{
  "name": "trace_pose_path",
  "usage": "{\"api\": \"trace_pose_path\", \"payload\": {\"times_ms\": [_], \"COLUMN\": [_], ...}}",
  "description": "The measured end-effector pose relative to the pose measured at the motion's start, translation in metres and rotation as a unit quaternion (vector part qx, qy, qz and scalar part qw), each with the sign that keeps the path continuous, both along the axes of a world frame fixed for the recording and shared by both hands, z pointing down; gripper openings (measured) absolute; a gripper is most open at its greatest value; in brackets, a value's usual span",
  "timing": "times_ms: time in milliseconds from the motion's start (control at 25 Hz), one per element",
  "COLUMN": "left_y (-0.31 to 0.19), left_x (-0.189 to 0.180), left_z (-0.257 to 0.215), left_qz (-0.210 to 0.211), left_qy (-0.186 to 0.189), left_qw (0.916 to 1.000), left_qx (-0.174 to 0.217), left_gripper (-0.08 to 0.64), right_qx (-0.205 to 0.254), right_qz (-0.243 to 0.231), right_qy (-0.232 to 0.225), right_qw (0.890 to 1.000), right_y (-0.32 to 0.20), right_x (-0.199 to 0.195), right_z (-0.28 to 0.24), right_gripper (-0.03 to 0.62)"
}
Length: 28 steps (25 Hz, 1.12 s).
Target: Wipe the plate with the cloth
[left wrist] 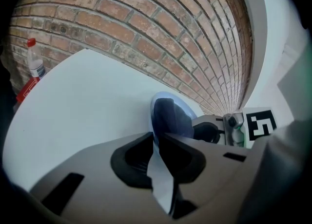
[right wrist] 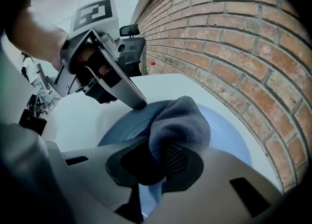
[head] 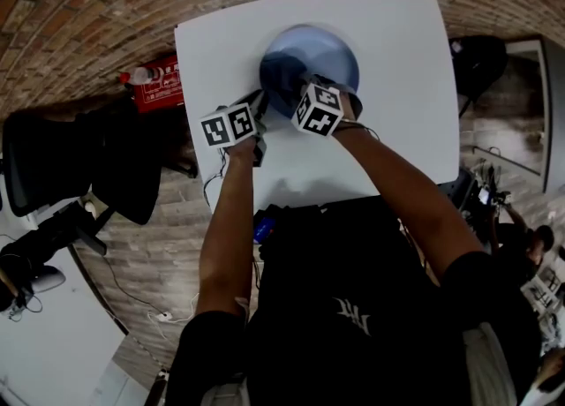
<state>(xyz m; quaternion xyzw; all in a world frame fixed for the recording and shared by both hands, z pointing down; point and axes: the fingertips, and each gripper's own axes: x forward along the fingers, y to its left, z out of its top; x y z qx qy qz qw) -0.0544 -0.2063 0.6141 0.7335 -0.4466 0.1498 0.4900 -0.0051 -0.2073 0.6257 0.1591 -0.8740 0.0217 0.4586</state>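
Note:
A round blue plate (head: 328, 49) lies on the white table (head: 402, 95). My left gripper (head: 260, 115) is shut on the plate's near-left rim; the rim (left wrist: 161, 172) shows edge-on between its jaws. My right gripper (head: 302, 92) is shut on a dark blue-grey cloth (head: 282, 79) and holds it against the plate's left part. In the right gripper view the cloth (right wrist: 181, 121) bunches out of the jaws over the plate (right wrist: 234, 133), and the left gripper (right wrist: 139, 102) pinches the rim just beside it. In the left gripper view the cloth (left wrist: 169, 116) covers much of the plate.
A red object with a bottle (head: 152, 79) lies on the brick floor left of the table. A black chair (head: 62, 161) stands further left. A brick wall (right wrist: 234, 33) rises behind the table's far edge. More gear sits at the right (head: 481, 60).

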Motion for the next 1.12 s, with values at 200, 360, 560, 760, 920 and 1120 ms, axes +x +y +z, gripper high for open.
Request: {"api": "trace_pose_path", "payload": {"times_ms": [200, 360, 560, 760, 920, 1120], "left_y": [0.0, 0.001, 0.0, 0.001, 0.0, 0.0], "left_x": [-0.001, 0.0, -0.001, -0.001, -0.002, 0.0], "left_z": [0.0, 0.0, -0.001, -0.001, -0.001, 0.0], "left_qz": [-0.001, -0.006, -0.01, -0.01, -0.007, -0.009], "left_qy": [-0.001, 0.0, 0.0, 0.0, -0.001, 0.001], "left_qw": [1.0, 1.0, 0.9999, 0.9999, 0.9999, 0.9999], "left_qx": [0.003, 0.006, 0.011, 0.011, 0.011, 0.011], "left_gripper": [0.04, 0.04, 0.04, 0.04, 0.04, 0.04], "right_qx": [0.009, 0.023, 0.027, 0.034, 0.042, 0.041], "right_qz": [0.01, 0.011, 0.031, 0.055, 0.073, 0.084], "right_qy": [0.021, 0.044, 0.061, 0.078, 0.092, 0.091], "right_qw": [1.0, 0.999, 0.997, 0.995, 0.992, 0.991], "right_y": [-0.008, -0.016, -0.027, -0.037, -0.045, -0.049], "right_x": [0.023, 0.045, 0.073, 0.102, 0.123, 0.136], "right_z": [0.001, 0.001, 0.002, 0.002, 0.002, 0.003], "right_gripper": [0.074, 0.074, 0.074, 0.074, 0.074, 0.074]}}
